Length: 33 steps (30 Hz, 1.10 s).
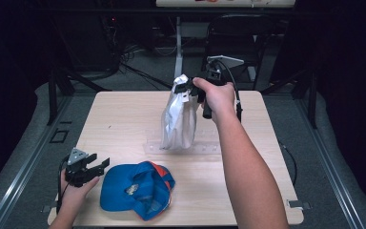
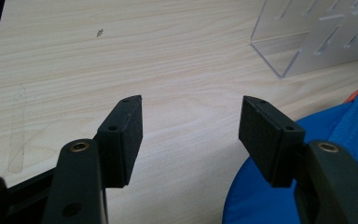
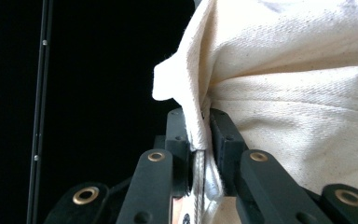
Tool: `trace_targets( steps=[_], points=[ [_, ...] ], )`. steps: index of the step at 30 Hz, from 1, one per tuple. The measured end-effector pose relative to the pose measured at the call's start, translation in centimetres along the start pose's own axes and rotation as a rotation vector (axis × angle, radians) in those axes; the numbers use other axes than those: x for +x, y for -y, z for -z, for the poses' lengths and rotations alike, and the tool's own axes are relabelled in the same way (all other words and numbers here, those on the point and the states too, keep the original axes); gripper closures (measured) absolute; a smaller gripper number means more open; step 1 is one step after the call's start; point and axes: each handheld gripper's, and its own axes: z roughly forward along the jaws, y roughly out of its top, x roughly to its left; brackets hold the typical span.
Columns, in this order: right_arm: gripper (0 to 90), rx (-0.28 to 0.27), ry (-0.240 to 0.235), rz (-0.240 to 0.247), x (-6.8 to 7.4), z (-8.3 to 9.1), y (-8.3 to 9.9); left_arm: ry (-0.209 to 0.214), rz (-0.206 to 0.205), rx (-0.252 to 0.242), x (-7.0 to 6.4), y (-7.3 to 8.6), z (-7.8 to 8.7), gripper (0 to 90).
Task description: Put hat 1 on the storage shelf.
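Observation:
A white cloth bag (image 1: 178, 119) hangs upright over the middle of the table, its bottom at a clear acrylic stand (image 1: 205, 149). My right gripper (image 1: 189, 88) is shut on the bag's top edge. In the right gripper view the cream cloth (image 3: 289, 93) is pinched between the two pads (image 3: 179, 135). A blue cap with orange trim (image 1: 136, 191) lies near the front edge. My left gripper (image 1: 99, 166) rests just left of the cap, open, with nothing between its fingers (image 2: 121, 135). The cap's blue fabric (image 2: 354, 130) lies beside the right-hand finger.
The wooden table (image 1: 124, 119) has bare room at the left and right. The clear acrylic stand (image 2: 317, 37) with slots lies ahead of the left gripper. A dark chair (image 1: 238, 33) and cables stand behind the table's far edge.

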Motion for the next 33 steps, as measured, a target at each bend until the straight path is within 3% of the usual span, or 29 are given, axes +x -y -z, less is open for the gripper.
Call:
trace_targets(
  steps=[7,17,19,20,24,26,27,28,31,32,33],
  points=[
    [79.6,-0.006,0.006,-0.016,-0.5,-0.7,-0.6,0.009,-0.002,-0.009,-0.3,0.1,0.7,40.4],
    [79.4,-0.034,0.000,-0.030,-0.6,-2.3,-1.1,0.053,-0.050,-0.043,-2.1,-0.9,1.7,40.5],
    [79.2,-0.033,-0.002,-0.025,-0.5,-2.6,-1.2,0.060,-0.061,-0.067,-2.8,-1.3,1.7,40.6],
    [79.2,-0.032,-0.002,-0.023,-0.5,-2.7,-1.1,0.083,-0.079,-0.079,-3.7,-1.9,1.9,41.5],
    [79.2,-0.032,-0.005,-0.016,-0.4,-2.9,-0.9,0.119,-0.118,-0.080,-5.3,-3.1,1.8,43.5],
    [79.2,-0.030,-0.017,-0.010,-0.2,-3.0,-0.8,0.135,-0.174,-0.083,-7.2,-4.4,1.2,44.0],
    [79.2,-0.030,-0.017,-0.010,-0.2,-3.0,-0.8,0.135,-0.174,-0.083,-7.2,-4.4,1.2,44.0],
    [79.2,-0.028,-0.023,-0.007,0.0,-3.1,-0.7,0.146,-0.192,-0.079,-8.3,-5.1,0.7,44.0],
    [79.1,-0.026,-0.021,-0.001,0.2,-3.5,-0.6,0.155,-0.215,-0.078,-9.4,-5.6,0.3,44.7],
    [79.0,-0.029,-0.032,-0.001,0.4,-3.9,-0.6,0.166,-0.243,-0.079,-10.6,-6.1,-0.4,45.0],
    [79.0,-0.029,-0.032,-0.001,0.4,-3.9,-0.6,0.166,-0.243,-0.079,-10.6,-6.1,-0.4,45.4]
  ],
)
